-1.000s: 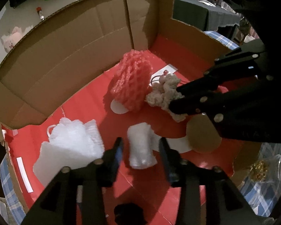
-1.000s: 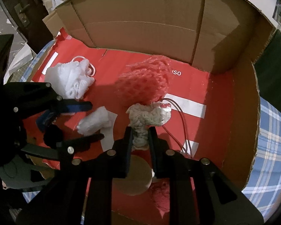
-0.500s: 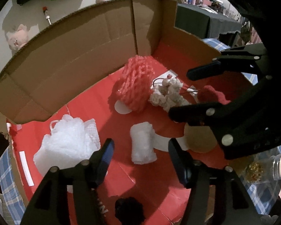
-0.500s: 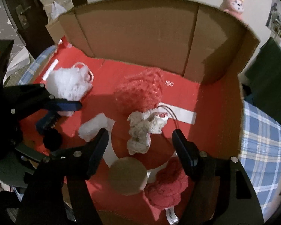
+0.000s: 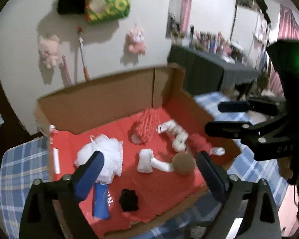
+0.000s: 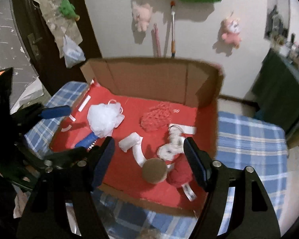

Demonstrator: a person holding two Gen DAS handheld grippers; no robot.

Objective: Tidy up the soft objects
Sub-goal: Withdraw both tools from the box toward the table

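Hovering above the cardboard box (image 6: 153, 79), both grippers empty. Left gripper (image 5: 149, 171): jaws spread wide, holding nothing. Right gripper (image 6: 149, 159): same, wide open, nothing between the fingers.

Looking like a between-picks step: soft items lying loose on the red floor (image 6: 119, 171) inside the box. Beige knitted piece (image 6: 173, 145) sitting right of centre, touching the red yarn ball (image 6: 179, 174), just beside the cork disc (image 6: 154, 170). Long axis running roughly far-to-near, slightly bent, far end pointing toward the pink foam net (image 6: 156, 119).

Next, probably: picking a target, descending, straddling it across the short axis. White mesh pouf (image 6: 104, 120) and white foam roll (image 6: 129, 144) lying well apart to the left.
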